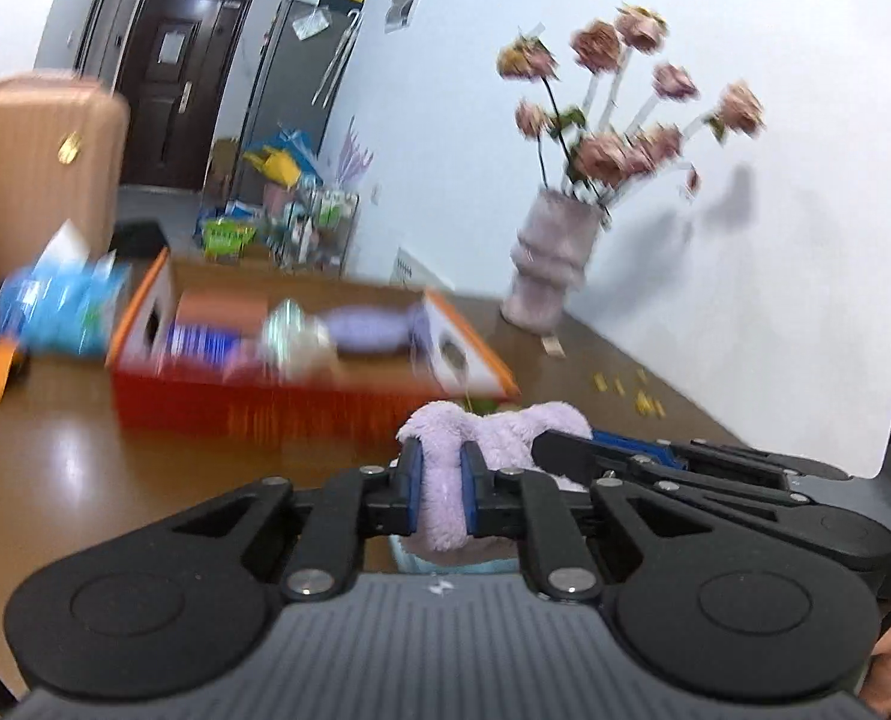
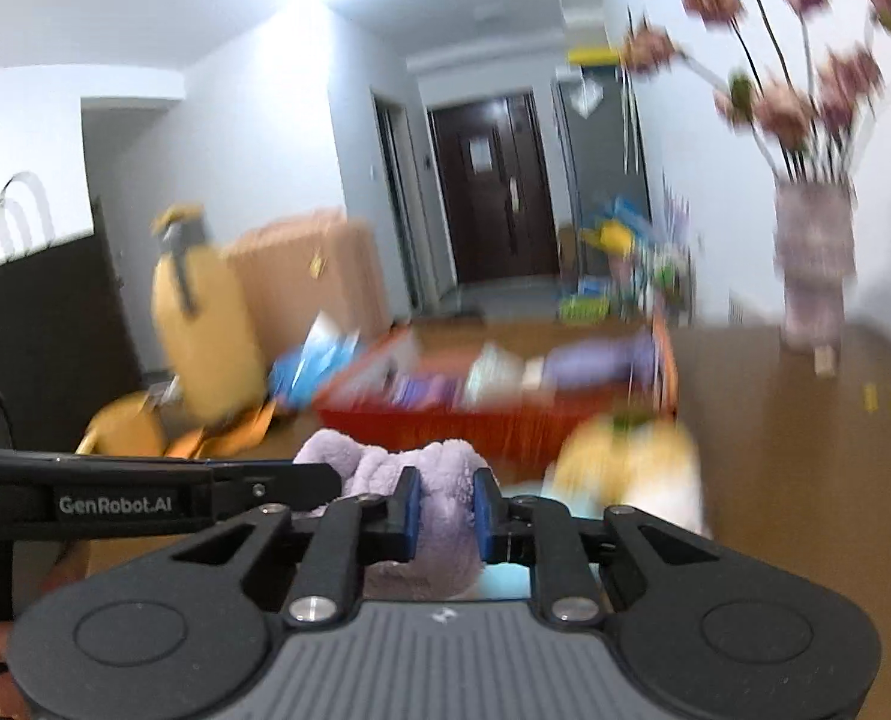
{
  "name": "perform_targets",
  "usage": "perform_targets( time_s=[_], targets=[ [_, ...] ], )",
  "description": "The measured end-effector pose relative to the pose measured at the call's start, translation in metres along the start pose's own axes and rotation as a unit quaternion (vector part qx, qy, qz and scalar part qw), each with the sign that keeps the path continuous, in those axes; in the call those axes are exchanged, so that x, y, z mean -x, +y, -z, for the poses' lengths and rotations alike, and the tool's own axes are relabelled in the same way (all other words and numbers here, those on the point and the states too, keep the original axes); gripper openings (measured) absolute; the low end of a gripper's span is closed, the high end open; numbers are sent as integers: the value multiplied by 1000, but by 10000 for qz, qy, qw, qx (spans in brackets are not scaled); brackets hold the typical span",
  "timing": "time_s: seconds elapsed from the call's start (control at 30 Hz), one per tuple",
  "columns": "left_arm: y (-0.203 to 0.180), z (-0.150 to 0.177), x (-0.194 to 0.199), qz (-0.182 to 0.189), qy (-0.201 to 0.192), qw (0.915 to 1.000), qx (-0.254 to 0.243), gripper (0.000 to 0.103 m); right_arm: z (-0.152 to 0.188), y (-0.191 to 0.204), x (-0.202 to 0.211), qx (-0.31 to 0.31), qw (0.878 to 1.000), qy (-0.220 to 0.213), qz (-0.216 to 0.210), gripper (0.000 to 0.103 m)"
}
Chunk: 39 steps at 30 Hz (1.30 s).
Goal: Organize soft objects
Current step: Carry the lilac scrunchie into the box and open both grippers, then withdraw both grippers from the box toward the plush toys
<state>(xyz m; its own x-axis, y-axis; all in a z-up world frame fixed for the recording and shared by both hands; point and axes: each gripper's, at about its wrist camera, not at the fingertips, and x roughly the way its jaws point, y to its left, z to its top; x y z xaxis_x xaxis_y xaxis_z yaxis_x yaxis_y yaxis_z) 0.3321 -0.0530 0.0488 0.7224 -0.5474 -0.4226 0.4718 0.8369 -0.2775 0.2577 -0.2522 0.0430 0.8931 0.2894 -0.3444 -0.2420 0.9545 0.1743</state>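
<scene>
Left wrist view: both grippers are pinching the same fluffy lilac cloth, one end each.

Nearest, the left gripper [image 1: 442, 495] has its blue-padded fingers [image 1: 412, 483] squeezed onto a fold of the lilac plush cloth [image 1: 493, 429], and the right gripper [image 2: 444, 513] pinches another bunch of it just beside, so it hangs between them off the brown counter [image 1: 73, 480]. My guess is two grips keep the floppy thing from sagging while it's carried. It looks thick, fleecy and shapeless. A blurry yellow-and-white soft thing [image 2: 631, 468] sits just right of it. Further back is the orange cardboard box [image 1: 301, 396], open on top, with more lilac fabric and packets inside, probably the destination. Far right, a ribbed pale vase [image 1: 550, 258] holds pink flowers against the wall.
</scene>
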Motion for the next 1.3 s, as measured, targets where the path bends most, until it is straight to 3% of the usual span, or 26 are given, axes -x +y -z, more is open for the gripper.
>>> perform_targets(
  time_s=[0.07, 0.17, 0.37, 0.57, 0.7, 0.77, 0.83, 0.9, 1.03, 1.07, 1.13, 1.2, 1.27, 1.3],
  targets=[
    [14, -31, -36, -72, 70, 9999, 40, 13, -33, -14, -36, 4, 10000, -26, 71, 17],
    [42, -62, -100, -332, 403, 9985, 174, 13, -70, -36, -108, -57, 9992, 329, 201, 17],
    [83, -63, -185, -751, 1136, 9906, 129, 14, -74, -64, -229, -279, 9906, 1284, 391, 17],
    [100, -48, -203, -844, 1484, 9853, -38, 15, -52, -54, -266, -3, 9829, 1739, 612, 19],
    [102, -51, -200, -780, 1472, 9860, 97, 25, -49, -58, -268, -65, 9813, 1799, 679, 27],
    [98, -61, -183, -862, 1309, 9876, 86, 41, -55, -61, -261, -110, 9808, 1826, 673, 37],
    [87, -75, -158, -937, 1007, 9904, -111, 43, -67, -62, -244, -5, 9835, 1670, 693, 50],
    [76, -90, -130, -947, 744, 9923, -275, 44, -84, -61, -224, 148, 9864, 1431, 799, 51],
    [53, -113, -68, -1275, 47, 9909, -439, 61, -120, -60, -167, 311, 9909, 897, 950, 54],
    [47, -115, -53, -1383, -151, 9891, -479, 70, -128, -59, -149, 399, 9916, 714, 1003, 57],
    [35, -113, -22, -1634, -685, 9824, -587, 87, -138, -57, -116, 511, 9921, 344, 1093, 73],
    [22, -102, 2, -1854, -1214, 9717, -818, 88, -139, -54, -79, 625, 9921, -256, 1057, 90],
    [7, -89, 17, -2021, -1561, 9606, -1092, 99, -131, -50, -51, 832, 9884, -781, 1003, 94],
    [0, -82, 23, -2082, -1705, 9557, -1196, 99, -127, -49, -41, 915, 9867, -905, 995, 94]
  ],
)
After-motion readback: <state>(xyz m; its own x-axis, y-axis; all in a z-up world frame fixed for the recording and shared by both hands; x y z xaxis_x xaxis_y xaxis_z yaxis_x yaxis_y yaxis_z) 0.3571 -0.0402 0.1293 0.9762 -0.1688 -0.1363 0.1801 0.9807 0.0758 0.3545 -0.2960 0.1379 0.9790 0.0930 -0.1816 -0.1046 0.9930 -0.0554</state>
